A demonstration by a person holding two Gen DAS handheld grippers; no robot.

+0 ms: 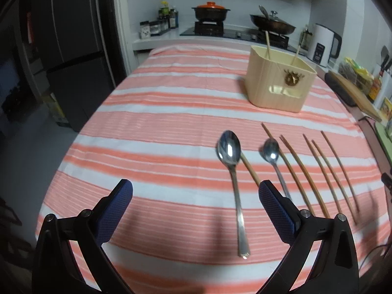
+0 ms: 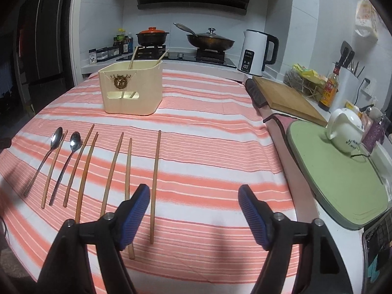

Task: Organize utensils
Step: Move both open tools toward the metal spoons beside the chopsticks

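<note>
Six wooden chopsticks [image 2: 111, 175] and two steel spoons lie side by side in a row on the striped tablecloth [image 2: 208, 147], handles toward the cameras, well short of the cream utensil holder [image 2: 132, 89] where two chopsticks already stand. The chopsticks look light, stiff and thin, lying flat on soft cloth, so a pinch near mid-length, pads straddling the stick, seems the safest hold. The large spoon [image 1: 231, 169] and small spoon [image 1: 273, 158] are heavier and slick (polished metal probably slips between pads), and the flat handle is likely the better place to grip than the bowl.

The left gripper [image 1: 196, 210] stands wide open and empty, with the large spoon's handle lying between its fingers, untouched. The right gripper [image 2: 193, 210] is also wide open and holds nothing; the rightmost chopstick [image 2: 155, 186] lies just inside its left finger.

Only the right wrist view shows the green mat [image 2: 330, 178] and white teapot [image 2: 345, 132] beside the table; the left view alone shows the dark refrigerator [image 1: 73, 56].
</note>
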